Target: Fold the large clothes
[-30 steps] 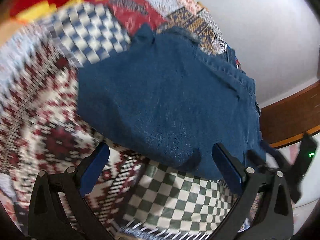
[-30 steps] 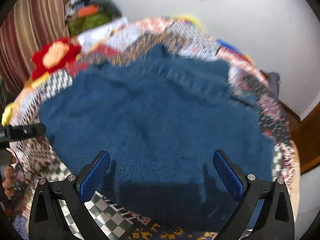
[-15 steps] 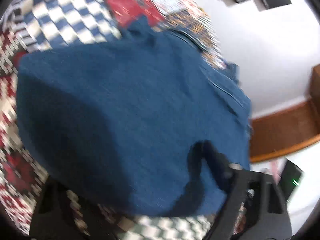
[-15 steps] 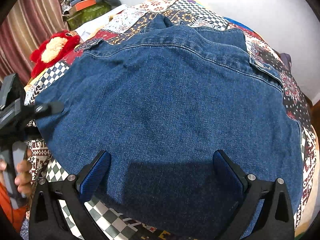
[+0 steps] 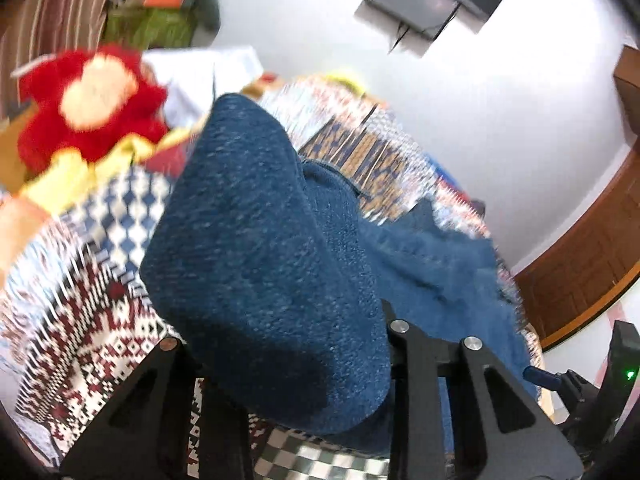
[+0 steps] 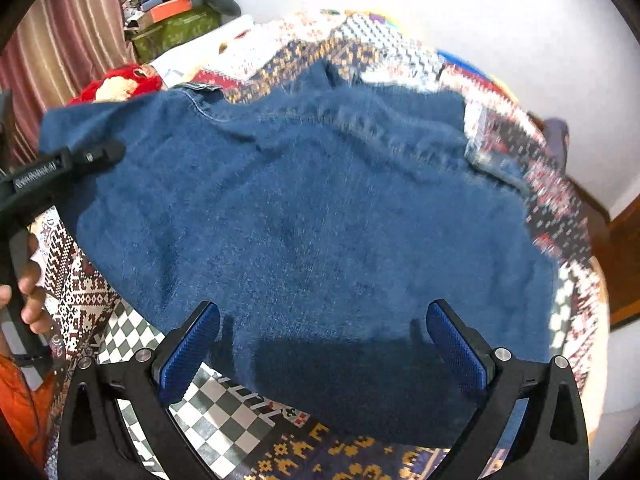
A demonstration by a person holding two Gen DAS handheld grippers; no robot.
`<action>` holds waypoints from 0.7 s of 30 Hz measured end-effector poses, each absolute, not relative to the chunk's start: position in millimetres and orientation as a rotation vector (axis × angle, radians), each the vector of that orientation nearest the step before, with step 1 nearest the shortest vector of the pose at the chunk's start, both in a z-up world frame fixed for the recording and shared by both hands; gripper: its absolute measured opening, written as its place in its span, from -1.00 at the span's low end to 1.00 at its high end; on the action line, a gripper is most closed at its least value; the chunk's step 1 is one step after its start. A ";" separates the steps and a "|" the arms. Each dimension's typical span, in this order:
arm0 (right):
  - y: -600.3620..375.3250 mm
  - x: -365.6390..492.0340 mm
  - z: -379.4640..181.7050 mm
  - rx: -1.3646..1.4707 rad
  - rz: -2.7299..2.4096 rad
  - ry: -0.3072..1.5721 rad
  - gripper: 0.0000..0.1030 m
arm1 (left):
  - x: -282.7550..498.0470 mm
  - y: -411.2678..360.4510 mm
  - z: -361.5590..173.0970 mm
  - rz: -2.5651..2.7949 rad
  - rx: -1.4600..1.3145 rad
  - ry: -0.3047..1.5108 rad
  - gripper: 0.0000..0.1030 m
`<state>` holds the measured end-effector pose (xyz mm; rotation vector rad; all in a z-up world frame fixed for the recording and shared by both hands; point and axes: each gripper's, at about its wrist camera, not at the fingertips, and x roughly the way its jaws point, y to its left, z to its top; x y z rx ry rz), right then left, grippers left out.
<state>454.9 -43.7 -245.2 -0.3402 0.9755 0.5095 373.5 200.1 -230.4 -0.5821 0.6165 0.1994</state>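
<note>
Denim garment (image 5: 272, 280) in L tongs (image 5: 288, 360)

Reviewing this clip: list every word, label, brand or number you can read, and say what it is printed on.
White lettering on the side of the left tongs, seen from the right wrist view: too blurred to read with confidence.
Boxes stacked in the far corner: any print is too small to read.
Denim garment: no readable tag or label shows.
</note>
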 end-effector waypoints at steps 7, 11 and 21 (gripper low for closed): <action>-28.4 439.1 -214.8 -0.371 0.537 0.867 0.99 | 342.1 192.8 -172.7 0.235 -0.461 0.471 -0.41; -8.4 439.5 -212.8 -0.356 0.574 0.836 0.99 | 326.5 188.7 -153.9 0.273 -0.370 0.440 -0.42; 57.2 470.1 -287.9 -0.338 0.700 1.091 0.99 | 338.2 166.3 -170.7 0.292 -0.201 0.511 -0.42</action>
